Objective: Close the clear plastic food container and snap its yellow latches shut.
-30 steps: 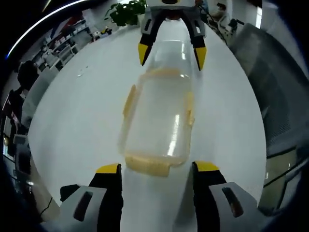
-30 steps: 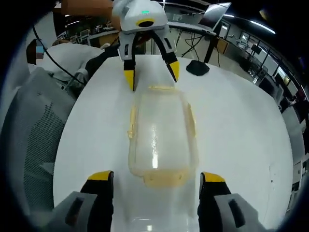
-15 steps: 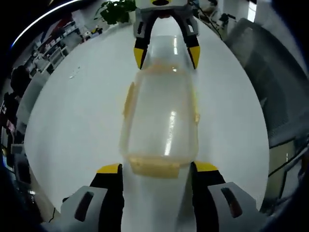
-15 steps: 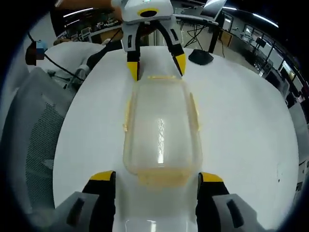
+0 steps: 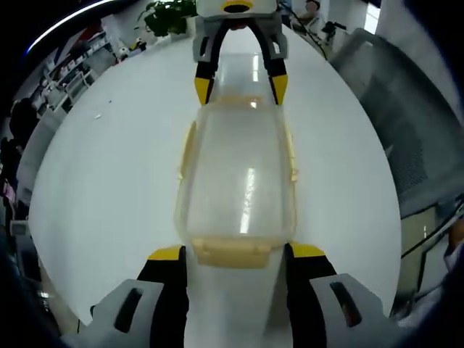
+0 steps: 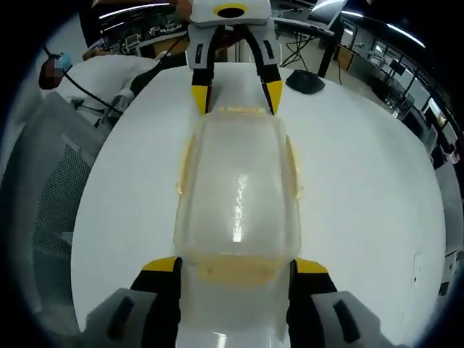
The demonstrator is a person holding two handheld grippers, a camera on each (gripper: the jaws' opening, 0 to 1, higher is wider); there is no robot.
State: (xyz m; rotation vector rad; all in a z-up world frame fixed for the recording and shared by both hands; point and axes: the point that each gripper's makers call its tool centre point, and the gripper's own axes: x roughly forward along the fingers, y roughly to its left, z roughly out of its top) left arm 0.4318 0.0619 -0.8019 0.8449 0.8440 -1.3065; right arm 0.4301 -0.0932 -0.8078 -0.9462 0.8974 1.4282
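Left gripper view: a dark office chair [image 5: 22,138] sits past the table's left edge. The white round table [image 5: 109,188] carries the clear plastic food container [image 5: 239,177], lying lengthwise at centre with its lid on. Yellow latches [image 5: 187,151] run along its long sides. The near end latch [image 5: 230,254] sits between the left gripper [image 5: 233,252] jaws, which are spread wide on either side of it, gripping nothing. At the far end the right gripper [image 5: 237,85] faces in, its yellow tips straddling the container's far corners. A potted plant [image 5: 168,16] stands beyond.

Right gripper view: a grey mesh chair [image 6: 51,210] is at left. The container [image 6: 238,192] reaches from the right gripper [image 6: 236,265], jaws parted beside the near end, to the left gripper [image 6: 235,93] opposite, likewise spread. A dark object [image 6: 303,81] rests on the table [image 6: 377,203] at right.
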